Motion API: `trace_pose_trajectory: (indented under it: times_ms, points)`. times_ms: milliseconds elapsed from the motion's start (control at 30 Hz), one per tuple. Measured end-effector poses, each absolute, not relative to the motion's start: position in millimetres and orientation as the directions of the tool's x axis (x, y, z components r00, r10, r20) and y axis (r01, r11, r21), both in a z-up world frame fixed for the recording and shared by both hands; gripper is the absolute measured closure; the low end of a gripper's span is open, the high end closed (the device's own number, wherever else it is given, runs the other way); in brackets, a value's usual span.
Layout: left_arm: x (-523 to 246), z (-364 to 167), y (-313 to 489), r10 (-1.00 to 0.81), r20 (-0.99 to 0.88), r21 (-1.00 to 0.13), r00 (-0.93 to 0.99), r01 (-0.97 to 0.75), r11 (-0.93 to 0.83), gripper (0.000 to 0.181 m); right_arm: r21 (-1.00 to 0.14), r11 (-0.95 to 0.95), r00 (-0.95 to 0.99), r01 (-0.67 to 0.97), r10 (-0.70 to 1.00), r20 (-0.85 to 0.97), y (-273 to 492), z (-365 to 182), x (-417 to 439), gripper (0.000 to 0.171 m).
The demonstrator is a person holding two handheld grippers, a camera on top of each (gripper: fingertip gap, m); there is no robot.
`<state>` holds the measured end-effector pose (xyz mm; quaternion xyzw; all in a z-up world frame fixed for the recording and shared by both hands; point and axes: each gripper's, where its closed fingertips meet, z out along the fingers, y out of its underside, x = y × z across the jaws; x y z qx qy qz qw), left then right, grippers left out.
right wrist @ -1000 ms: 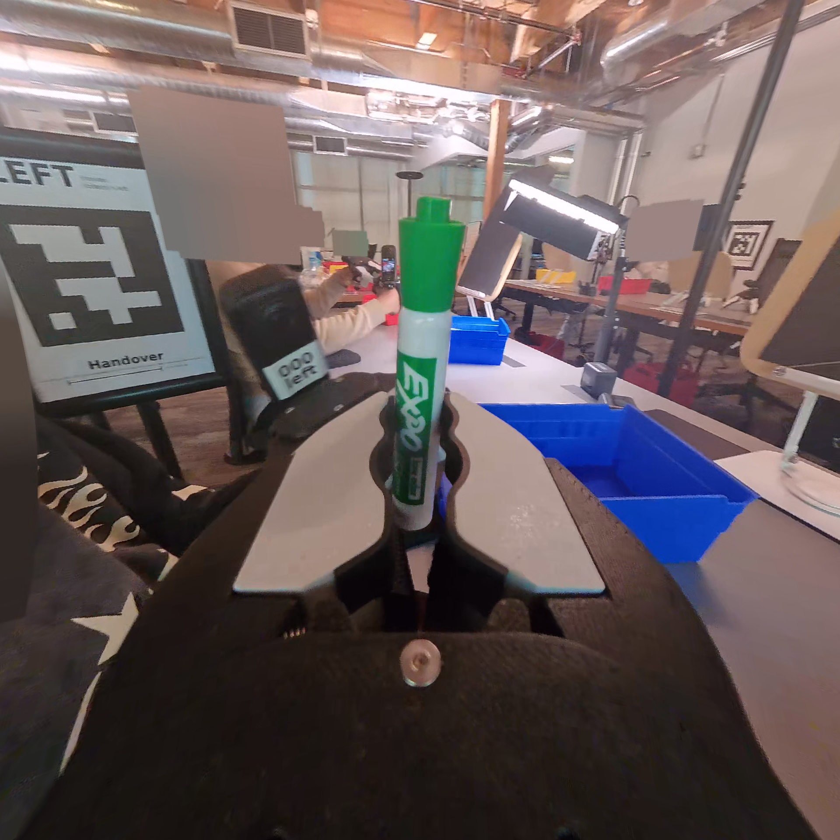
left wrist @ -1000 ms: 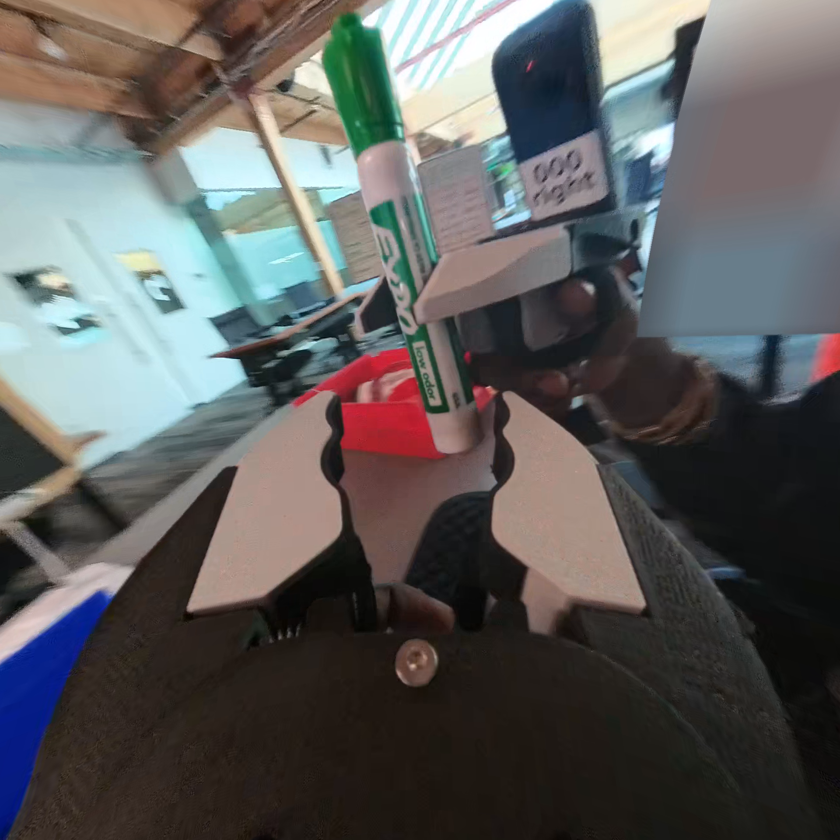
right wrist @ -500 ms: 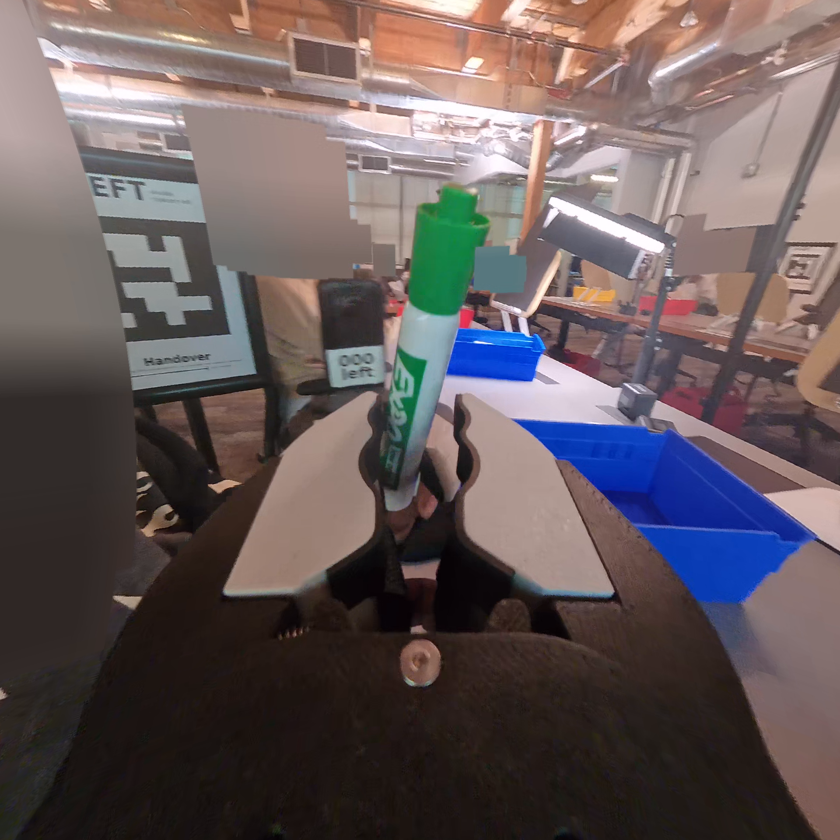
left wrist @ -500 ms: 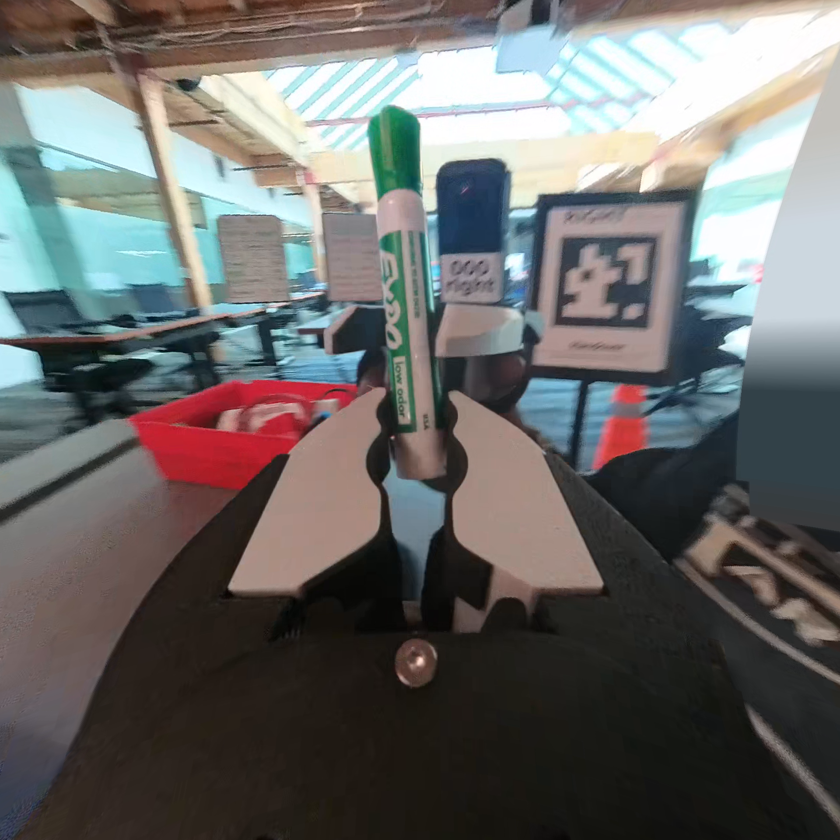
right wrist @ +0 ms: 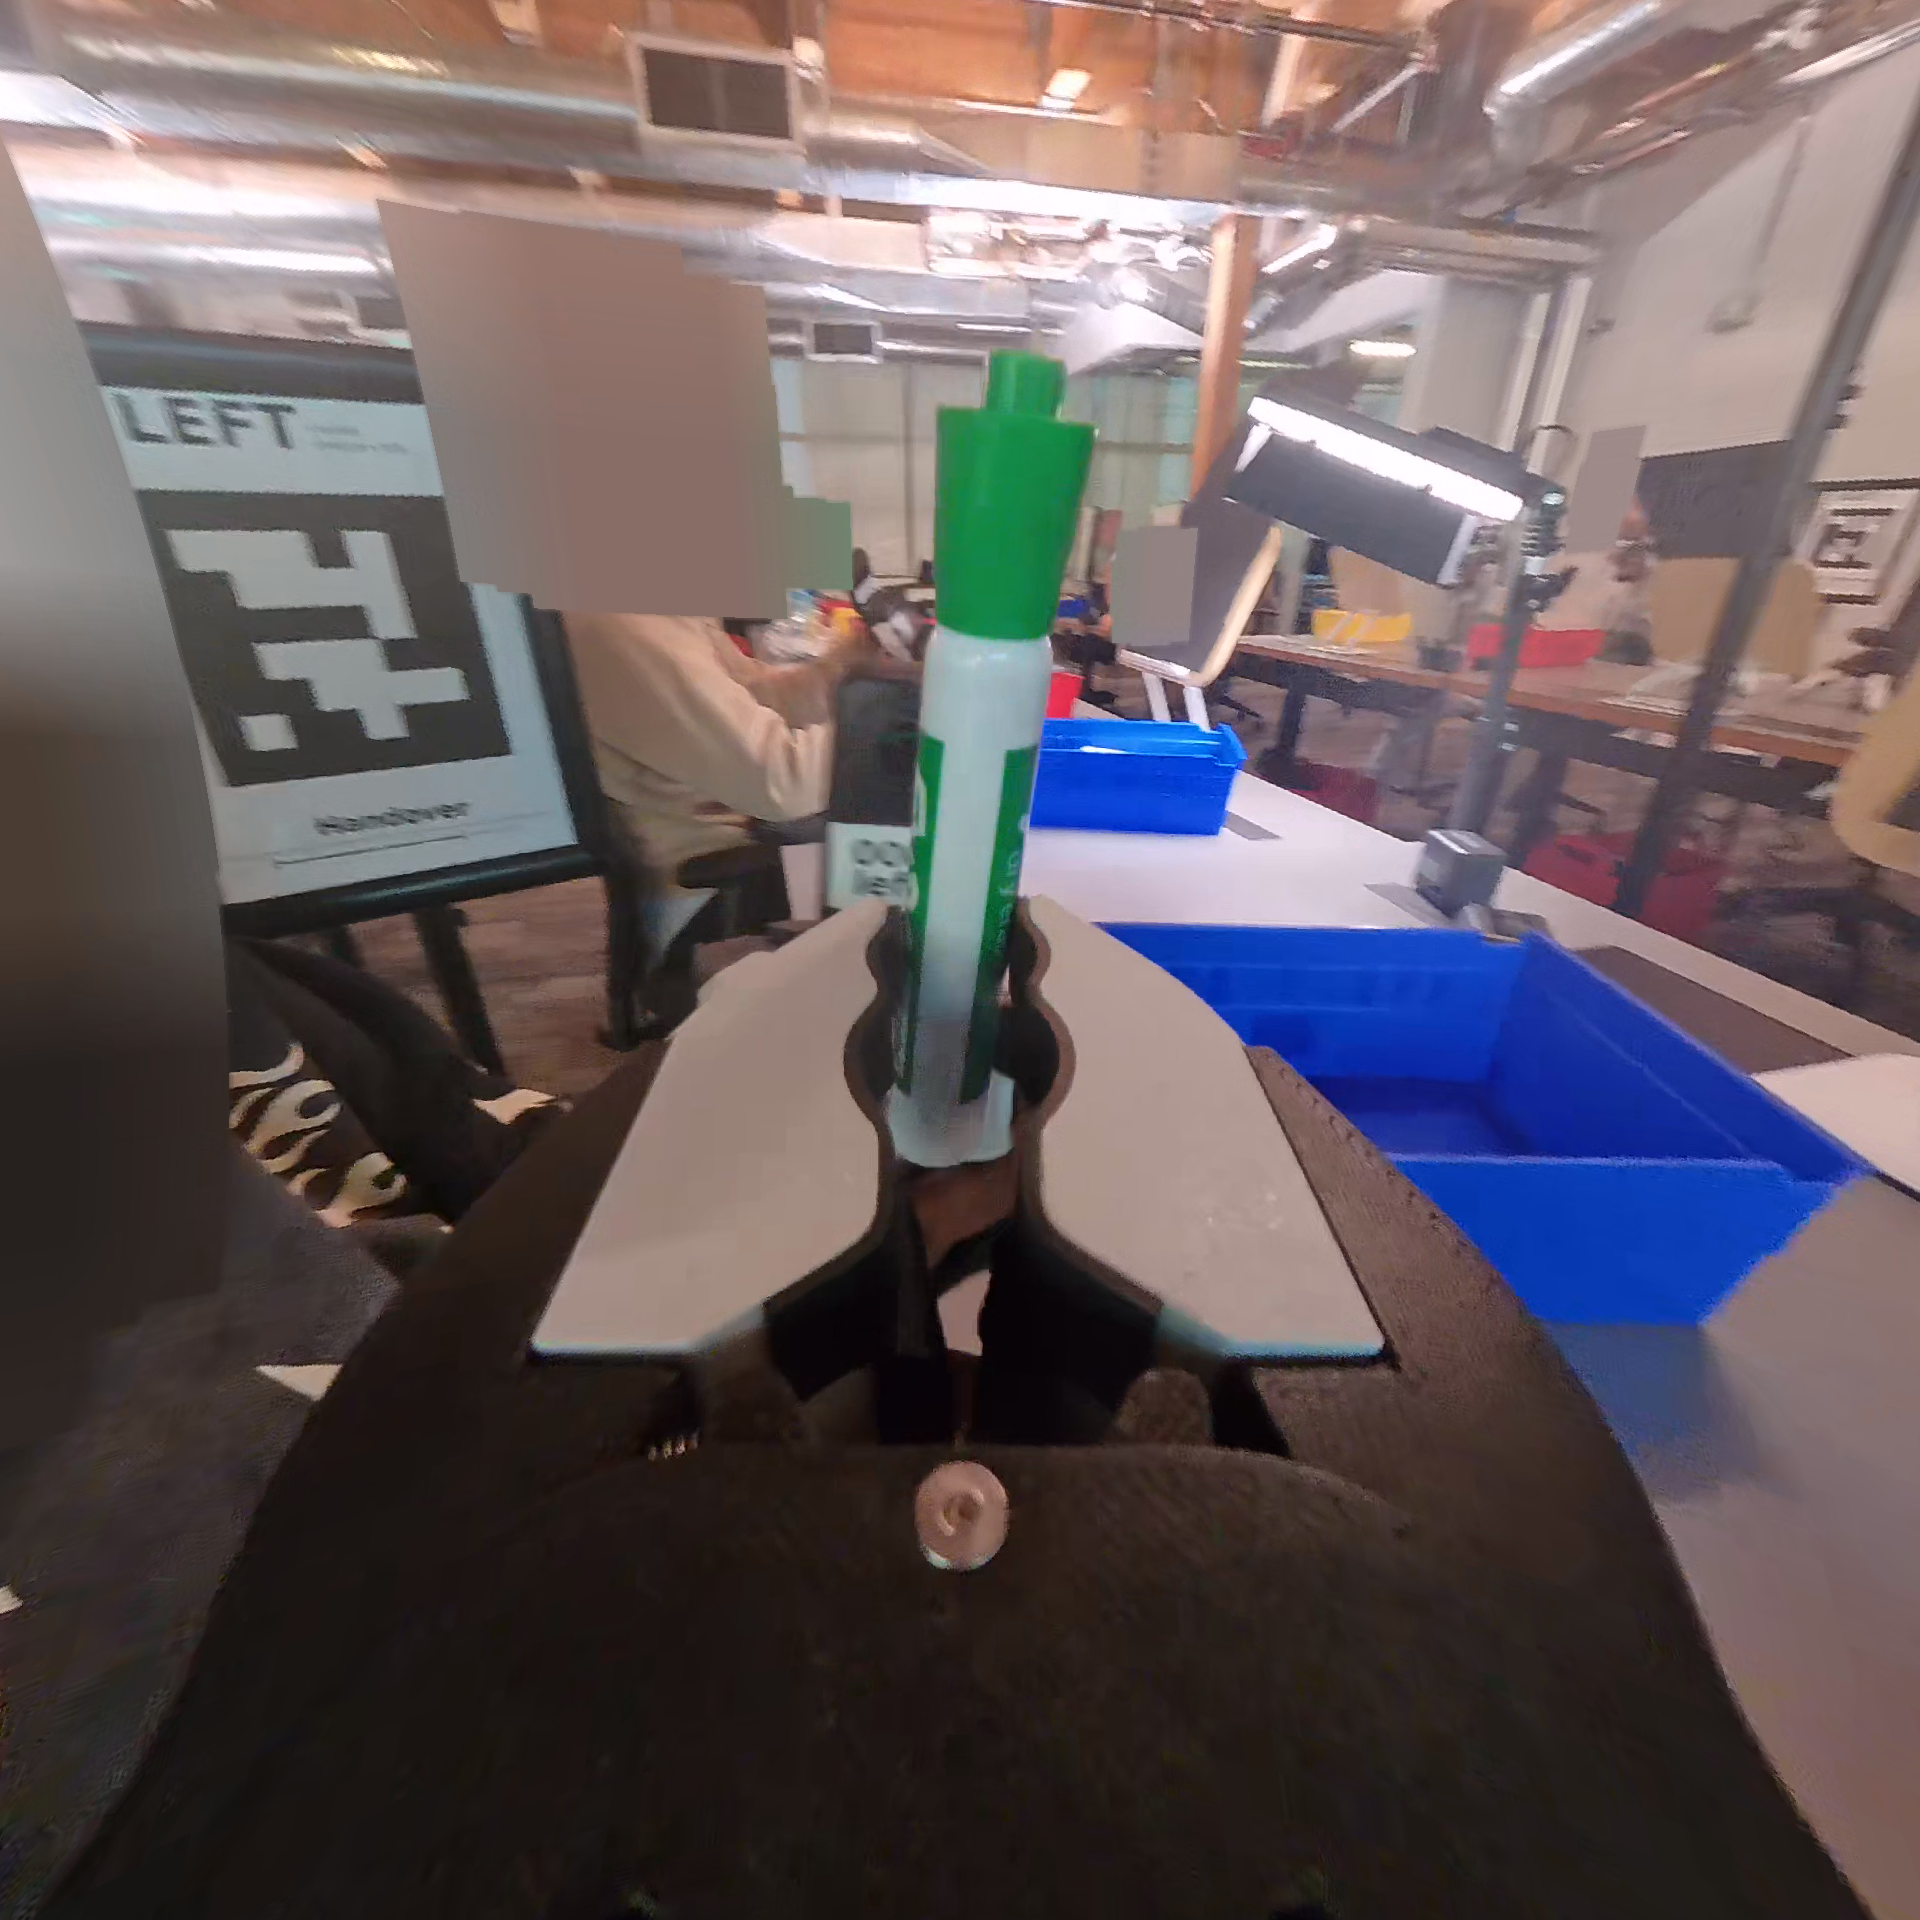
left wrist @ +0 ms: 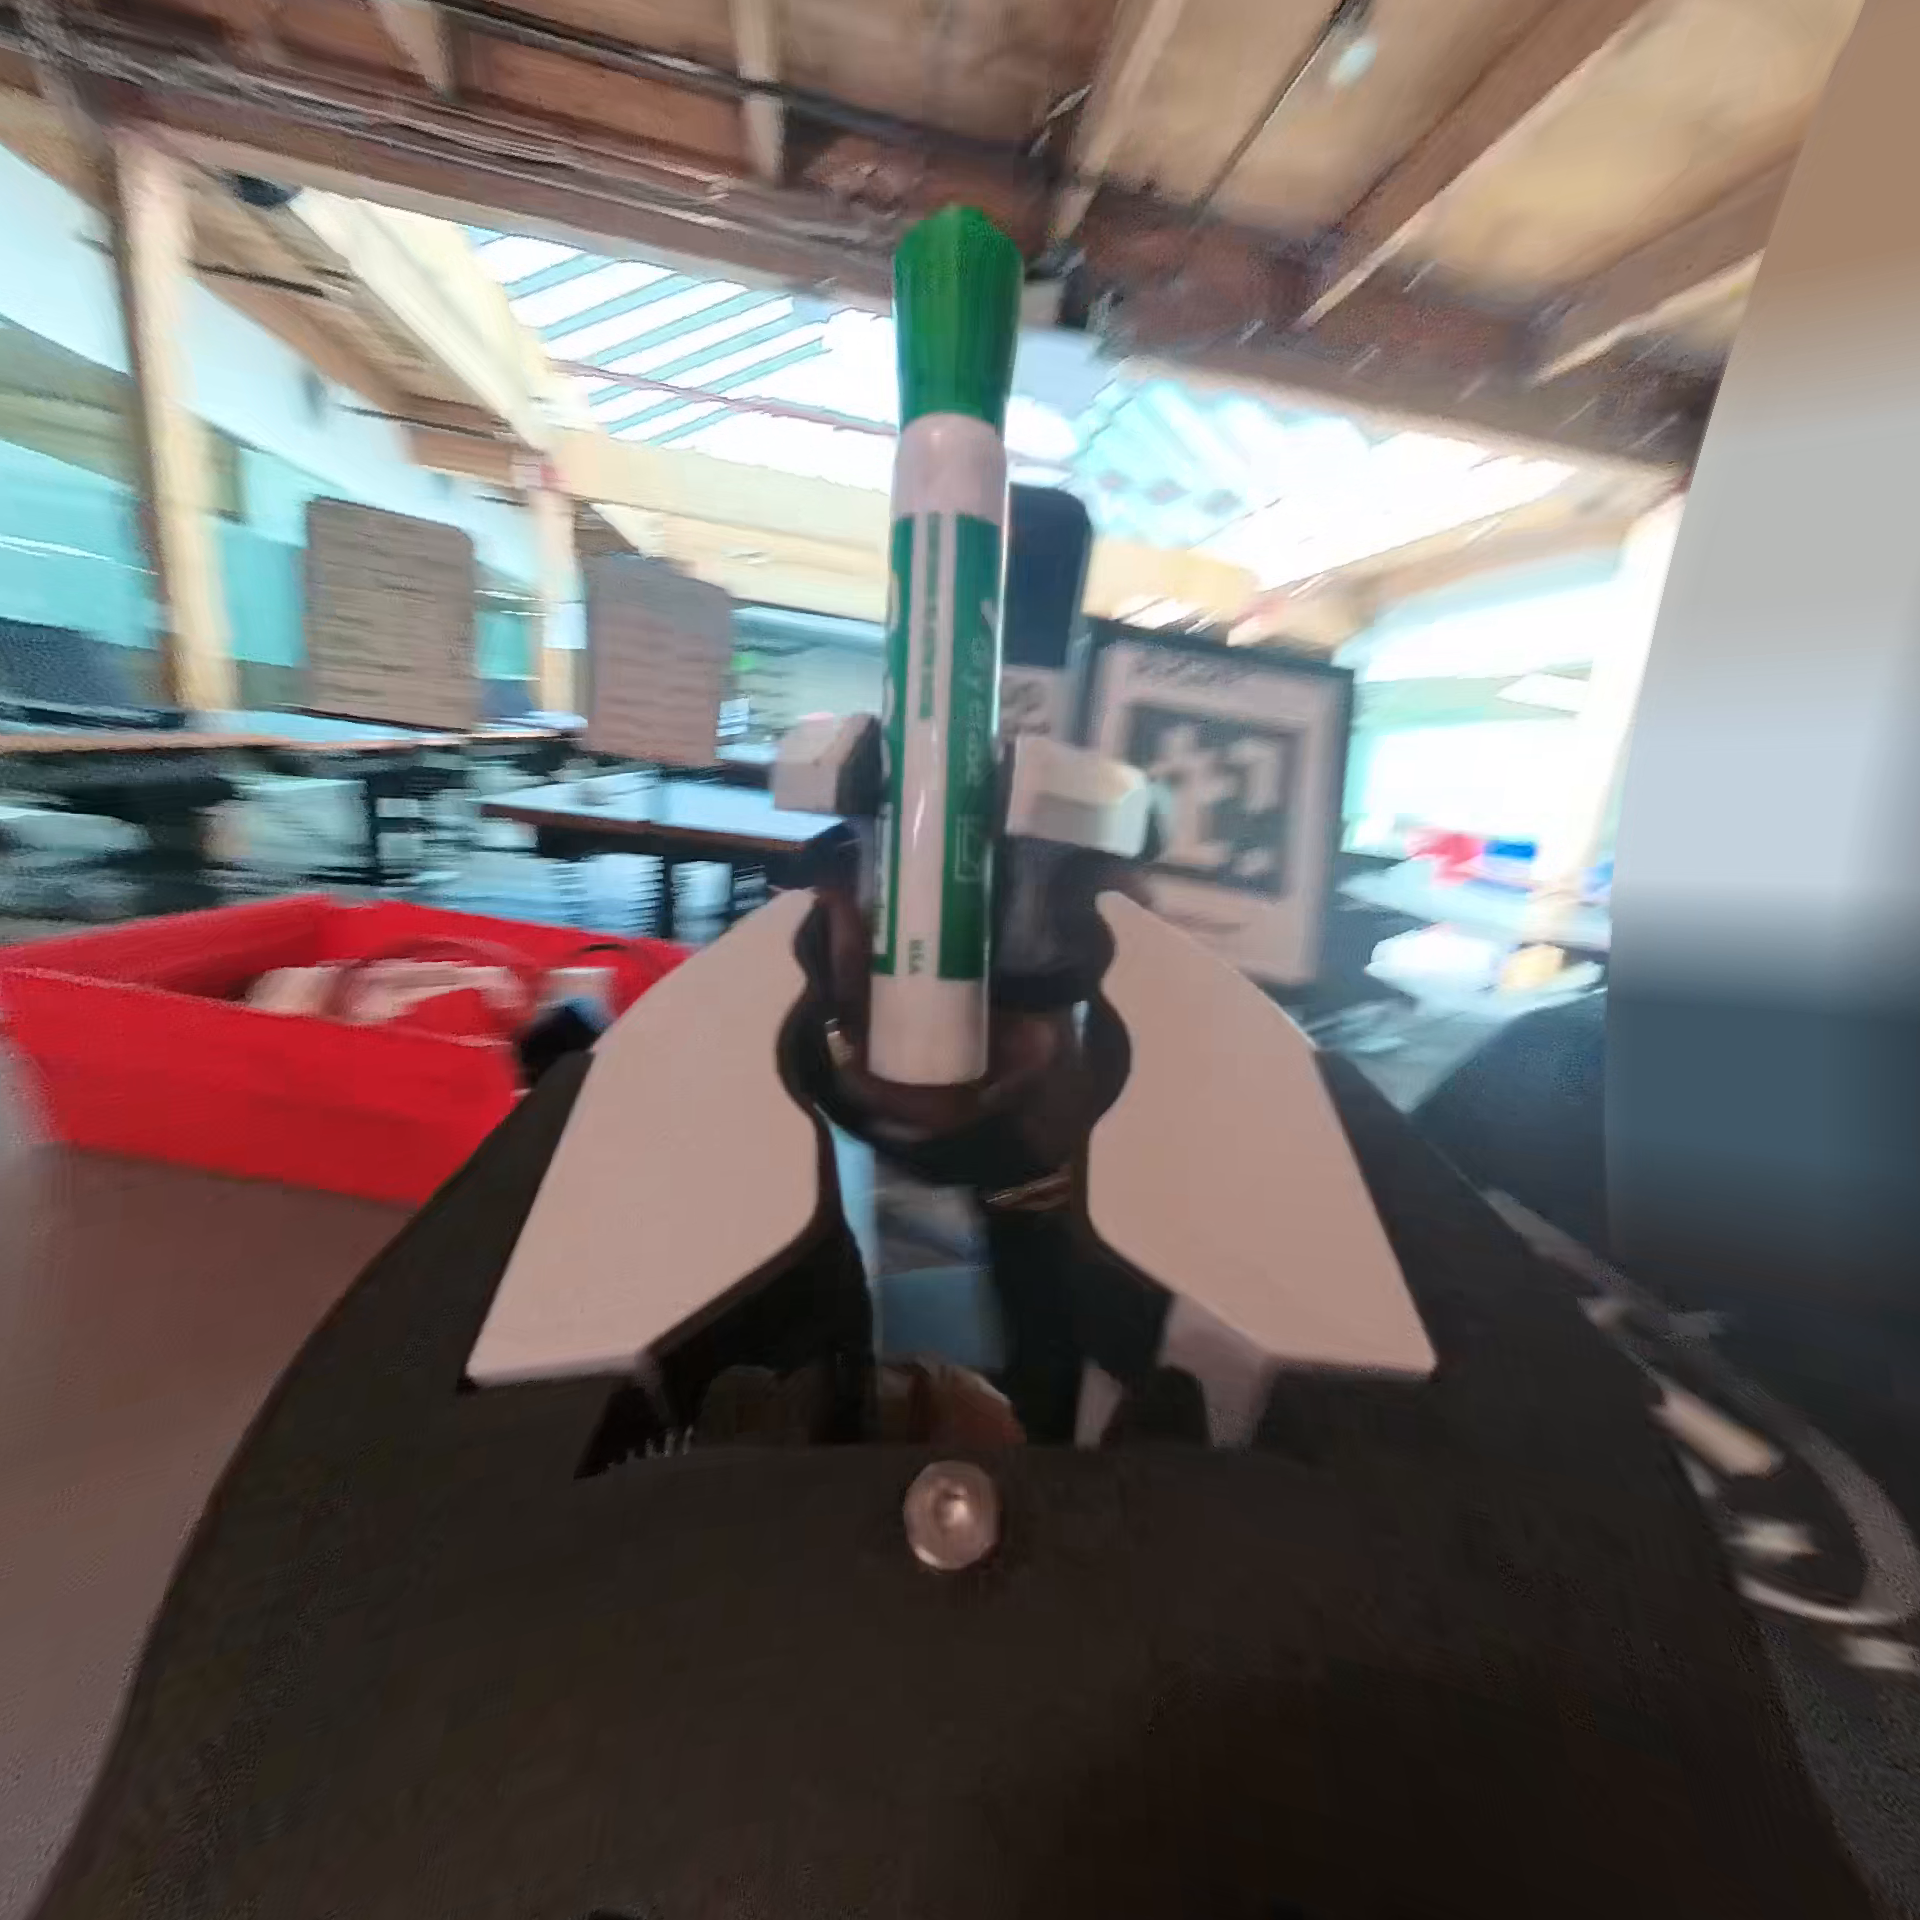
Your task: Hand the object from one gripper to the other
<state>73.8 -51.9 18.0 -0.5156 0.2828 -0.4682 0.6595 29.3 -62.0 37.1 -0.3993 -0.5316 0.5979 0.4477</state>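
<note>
The left gripper (left wrist: 951, 935), a black claw with two pale grey finger plates, is seen in the lower half of the left wrist view with its plates spread apart, released, a clear gap on each side of the marker. The white-barrelled dry-erase marker with a green cap (left wrist: 940, 727) stands upright at the centre of the frame, cap uppermost. Just behind it, the right gripper (left wrist: 961, 784) is seen head-on, its grey fingertips pressed against the barrel from both sides. A red plastic bin (left wrist: 239, 1070) sits at the left edge on a brown table (left wrist: 156, 1351). The background is blurred.

In the right wrist view, the right gripper (right wrist: 956, 930) is clenched on the marker (right wrist: 977, 831), which is held upright at the centre of the frame between the notched inner edges of the plates. A blue plastic bin (right wrist: 1558, 1195) lies at the right on a grey table (right wrist: 1299, 862). A black-and-white marker board (right wrist: 322, 644) stands at the left.
</note>
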Motion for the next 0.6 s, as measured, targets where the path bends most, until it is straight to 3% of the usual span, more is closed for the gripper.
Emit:
trace_pose_trajectory:
  times_ms: [133, 267, 433, 567, 600]
  points:
    - [54.5, 7.6, -25.0, -0.651, -0.219, -0.958, 0.727, -0.035, 0.284, 0.11, -0.996, -0.004, -0.19, -0.084, 0.982, 0.012, -50.6, 34.6, 27.9, 0.15]
    - [45.6, 14.5, -18.8, -0.408, -0.436, -0.864, 0.802, -0.247, 0.439, 0.104, -0.997, 0.016, -0.121, -0.07, 0.992, 0.024, -42.4, 31.7, 24.9, 0.149]
    - [48.5, -1.2, -7.6, -0.325, -0.522, -0.836, 0.789, -0.396, 0.381, 0.12, -0.997, 0.029, -0.087, -0.066, 0.996, 0.035, -41.2, 28.2, 18.9, 0.149]
    - [52.2, -4.0, -7.7, -0.331, -0.528, -0.834, 0.782, -0.403, 0.377, 0.156, -0.995, 0.061, -0.058, -0.075, 0.996, 0.065, -41.5, 28.6, 17.1, 0.146]
    - [53.3, -4.1, -8.0, -0.348, -0.504, -0.849, 0.79, -0.38, 0.367, 0.157, -0.995, 0.063, -0.057, -0.079, 0.996, 0.068, -42.0, 29.4, 17.5, 0.15]
